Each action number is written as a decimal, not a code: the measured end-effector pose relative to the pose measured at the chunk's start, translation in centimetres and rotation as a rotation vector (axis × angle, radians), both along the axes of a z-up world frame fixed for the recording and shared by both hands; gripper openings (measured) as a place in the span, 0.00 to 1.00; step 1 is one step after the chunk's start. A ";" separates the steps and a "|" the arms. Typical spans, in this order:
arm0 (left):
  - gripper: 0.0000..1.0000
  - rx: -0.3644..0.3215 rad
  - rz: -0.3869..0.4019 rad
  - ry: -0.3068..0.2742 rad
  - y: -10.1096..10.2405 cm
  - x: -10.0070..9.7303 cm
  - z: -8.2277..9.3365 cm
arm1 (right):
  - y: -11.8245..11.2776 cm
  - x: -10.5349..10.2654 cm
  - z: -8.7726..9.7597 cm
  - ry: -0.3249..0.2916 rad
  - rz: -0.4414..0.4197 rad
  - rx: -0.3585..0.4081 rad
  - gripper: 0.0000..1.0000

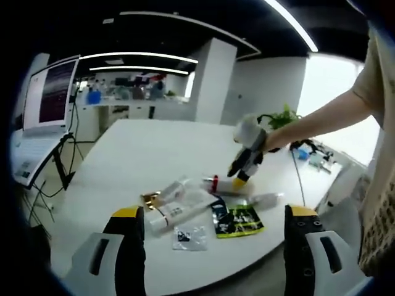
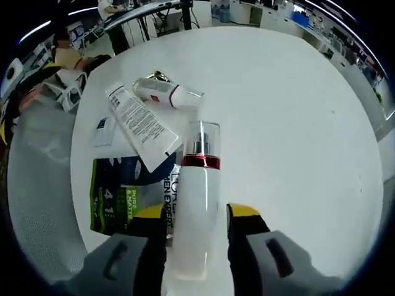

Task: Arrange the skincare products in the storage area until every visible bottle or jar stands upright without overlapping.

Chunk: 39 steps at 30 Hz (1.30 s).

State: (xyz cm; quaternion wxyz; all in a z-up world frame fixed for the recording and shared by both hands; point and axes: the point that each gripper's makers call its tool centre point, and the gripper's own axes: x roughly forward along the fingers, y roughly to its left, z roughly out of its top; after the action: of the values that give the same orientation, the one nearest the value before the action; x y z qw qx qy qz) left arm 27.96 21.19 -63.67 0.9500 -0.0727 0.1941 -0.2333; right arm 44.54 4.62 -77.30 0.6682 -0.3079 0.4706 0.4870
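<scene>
White pump bottle (image 2: 196, 216) flat between right gripper (image 2: 197, 223) jaws, clear-capped.

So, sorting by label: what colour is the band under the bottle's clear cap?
Red; clearest in the right gripper view, bottle.

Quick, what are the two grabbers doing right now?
Left gripper: open, holding nothing, above the table.
Right gripper: jaws on either side of the white bottle with the red band; a firm grip cannot be told.
</scene>
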 end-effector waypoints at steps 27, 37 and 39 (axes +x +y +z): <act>0.91 -0.010 0.044 0.004 0.6 0.3 0.1 | 0.0 0.3 -1.3 -0.023 -0.070 -0.045 0.27; 0.90 -0.003 0.045 0.017 0.6 0.8 0.9 | 0.5 -0.5 1.2 -0.034 -0.150 0.127 0.26; 0.90 -0.005 0.035 0.002 0.3 1.1 1.6 | 0.8 -0.8 2.3 -0.041 -0.178 0.182 0.26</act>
State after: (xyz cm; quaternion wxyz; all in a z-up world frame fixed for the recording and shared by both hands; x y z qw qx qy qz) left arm 29.07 21.48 -62.03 0.9536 -0.0789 0.1933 -0.2170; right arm 43.76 5.47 -74.98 0.7436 -0.2130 0.4362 0.4598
